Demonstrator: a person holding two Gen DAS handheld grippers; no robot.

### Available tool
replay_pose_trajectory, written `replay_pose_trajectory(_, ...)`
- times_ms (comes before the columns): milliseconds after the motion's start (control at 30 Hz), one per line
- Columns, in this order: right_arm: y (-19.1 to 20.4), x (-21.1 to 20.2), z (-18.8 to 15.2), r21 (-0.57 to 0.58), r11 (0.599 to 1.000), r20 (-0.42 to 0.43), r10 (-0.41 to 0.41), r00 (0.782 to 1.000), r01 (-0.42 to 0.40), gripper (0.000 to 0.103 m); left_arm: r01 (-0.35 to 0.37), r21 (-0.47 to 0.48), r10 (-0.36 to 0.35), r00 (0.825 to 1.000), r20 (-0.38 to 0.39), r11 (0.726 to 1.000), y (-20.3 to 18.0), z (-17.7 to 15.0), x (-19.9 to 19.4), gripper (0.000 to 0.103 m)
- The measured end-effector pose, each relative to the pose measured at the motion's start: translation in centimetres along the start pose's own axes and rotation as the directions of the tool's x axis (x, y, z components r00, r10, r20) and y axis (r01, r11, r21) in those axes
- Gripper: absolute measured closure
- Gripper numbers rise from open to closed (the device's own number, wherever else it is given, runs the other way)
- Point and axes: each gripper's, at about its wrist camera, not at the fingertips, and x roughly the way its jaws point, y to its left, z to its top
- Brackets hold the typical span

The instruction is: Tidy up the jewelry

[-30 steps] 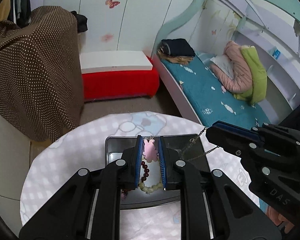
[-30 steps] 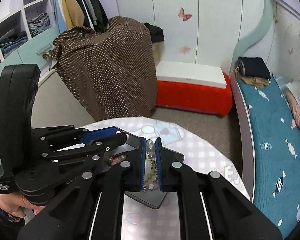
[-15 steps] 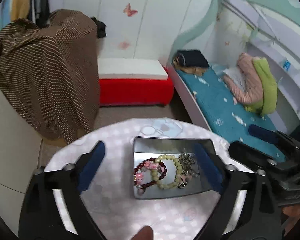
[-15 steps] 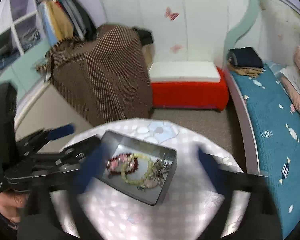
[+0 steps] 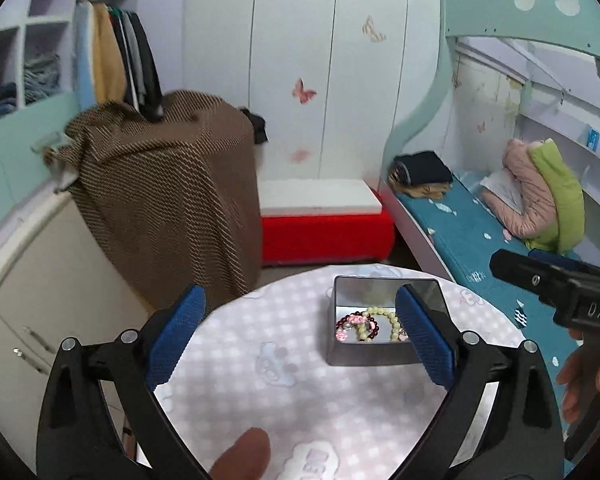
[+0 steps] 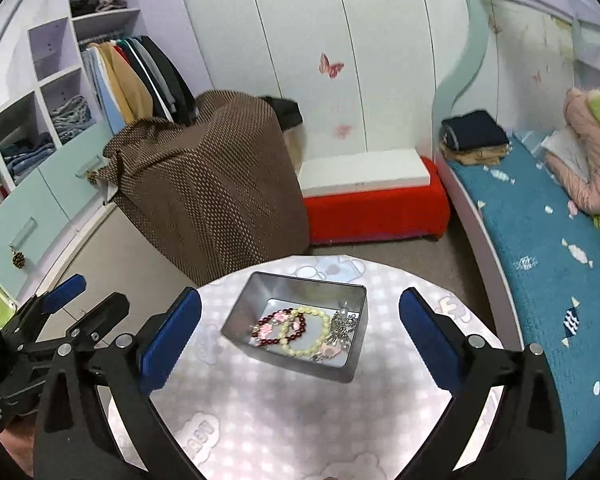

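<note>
A grey metal tray (image 6: 240, 312) (image 5: 340, 352) stands on the round table. In it lie a dark red bead bracelet (image 6: 269, 330) (image 5: 346, 322), a pale green bead bracelet (image 6: 308, 330) (image 5: 376, 314) and a silver chain with a pink charm (image 6: 340, 332). My left gripper (image 5: 300, 344) is open and empty, held above the table near the tray's left side; it also shows at the left of the right wrist view (image 6: 84, 300). My right gripper (image 6: 300, 344) is open and empty, held back above the tray; it also shows at the right of the left wrist view (image 5: 540, 276).
The round table (image 6: 260, 408) has a pale checked cloth with cartoon prints. Behind it stand a brown dotted covered object (image 6: 212, 192), a red and white bench (image 6: 372, 196) and a bed with a teal mattress (image 6: 540, 232). Cabinets (image 6: 32, 200) line the left.
Both grippers were shut on jewelry over the tray one second ago. They have opened, dropped the pieces into the tray and pulled back and up.
</note>
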Motion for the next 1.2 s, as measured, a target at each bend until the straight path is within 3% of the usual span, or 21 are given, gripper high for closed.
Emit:
replay_pose_trajectory(267,3.5,-7.0,-2.9,-0.068,0.996,0.124,-0.041,0.991,0.05,0.008,-0.02,-0.013,0.021,0.993,0.12,1.0,-0.2,-2.1,-8.1,0.006)
replay_pose_trajectory(533,5.9,-13.3,-7.1,-0.098,0.988,0.234,-0.097,0.967,0.123,0.008,-0.017,-0.027,0.023,0.976,0.215,0.999,-1.3,-4.9,-16.2,0.005)
replay_pose_trajectory(967,7.3,-19.9,-15.5,-0.069,0.975,0.336,-0.178,0.925,0.212,0.008,-0.004,-0.061,0.02,0.966,0.257,0.998,-2.6,-12.3,-24.5,0.005)
replay_pose_trajectory(1200,7.4,-22.9,-17.7,-0.03,0.97,0.403,-0.209,0.891,0.241,0.008,-0.066,-0.037,0.074,0.953,0.295,0.997,-3.2,-14.3,-27.8,0.005)
